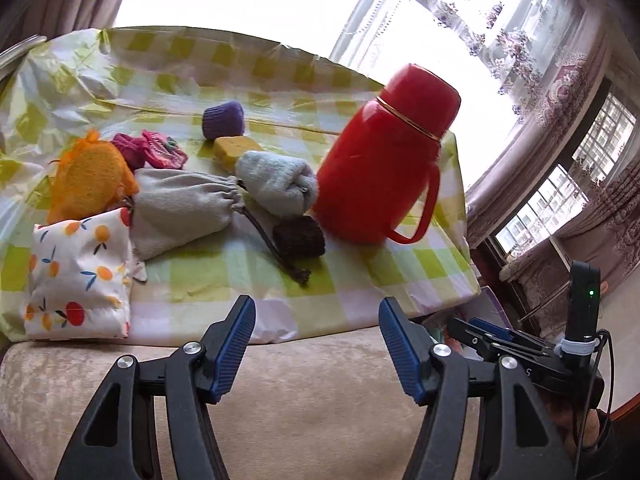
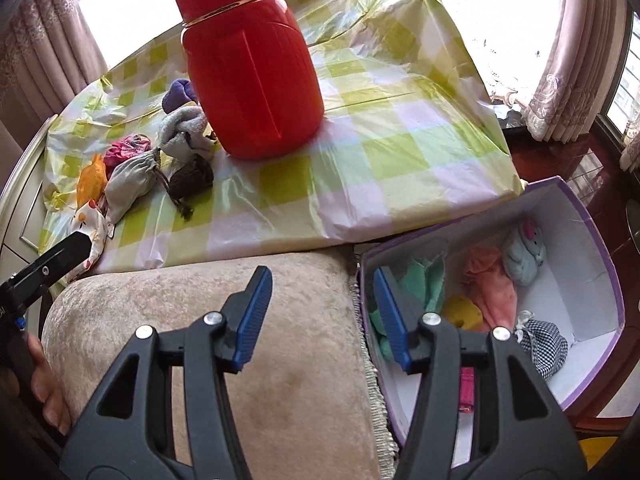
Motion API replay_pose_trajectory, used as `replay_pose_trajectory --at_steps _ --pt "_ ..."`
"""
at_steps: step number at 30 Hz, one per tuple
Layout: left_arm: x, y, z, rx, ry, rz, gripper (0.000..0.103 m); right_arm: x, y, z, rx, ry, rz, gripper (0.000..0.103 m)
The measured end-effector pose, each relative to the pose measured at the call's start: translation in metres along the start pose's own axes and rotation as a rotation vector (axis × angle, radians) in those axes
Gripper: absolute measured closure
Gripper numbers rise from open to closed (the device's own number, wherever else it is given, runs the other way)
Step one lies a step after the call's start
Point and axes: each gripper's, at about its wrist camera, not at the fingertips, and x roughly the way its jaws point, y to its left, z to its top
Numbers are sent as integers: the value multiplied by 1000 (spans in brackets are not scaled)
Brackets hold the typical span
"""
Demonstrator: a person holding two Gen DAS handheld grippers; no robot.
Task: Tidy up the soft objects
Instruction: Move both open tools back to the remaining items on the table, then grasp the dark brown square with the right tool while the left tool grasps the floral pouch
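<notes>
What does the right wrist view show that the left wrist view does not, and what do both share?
Only the right wrist view: the purple box's inside, with a checked pouch and peach cloth. Only the left wrist view: the yellow sponge and the flask's handle. Both: the red flask, grey drawstring bag, checked cloth.
</notes>
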Motion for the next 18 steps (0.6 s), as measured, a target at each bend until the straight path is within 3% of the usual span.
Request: replay_pose_trajectory --at_steps 7,18 --pt "-20 67 10 -116 -48 108 28 26 44 17 -77 8 27 44" --pt "-25 122 13 -219 -44 214 15 65 101 45 -202 27 44 41"
